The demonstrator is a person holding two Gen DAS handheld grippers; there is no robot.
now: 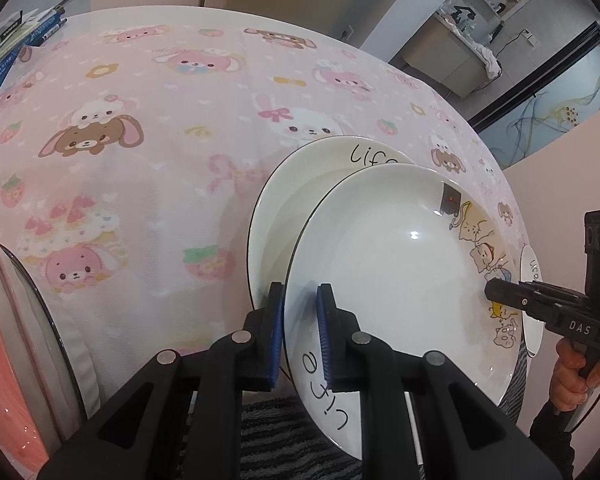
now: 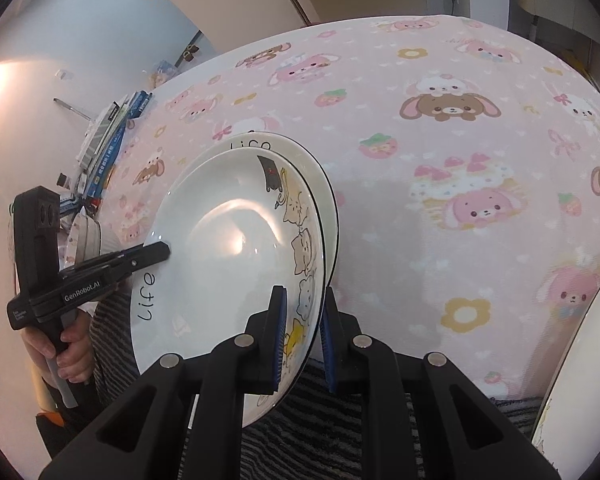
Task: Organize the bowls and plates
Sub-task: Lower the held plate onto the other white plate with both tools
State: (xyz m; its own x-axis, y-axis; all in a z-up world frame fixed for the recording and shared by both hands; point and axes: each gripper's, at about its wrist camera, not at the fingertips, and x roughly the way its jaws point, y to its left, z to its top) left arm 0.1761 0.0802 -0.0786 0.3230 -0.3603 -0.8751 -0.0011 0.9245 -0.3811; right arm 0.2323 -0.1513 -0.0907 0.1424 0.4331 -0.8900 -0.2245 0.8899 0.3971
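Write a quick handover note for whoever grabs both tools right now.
Left tool: shut on the near-left rim of the cat plate.
Right tool: shut on the same plate's opposite rim, by the cat drawings.
The cat plate is held tilted, partly over a second white plate that lies on the pink tablecloth.
More dishes wait at the left edge of the left wrist view, and another plate at the right edge of the right wrist view.
Done: cat plate gripped by both tools.
Left: probably set it onto the second plate, then gather the rest.
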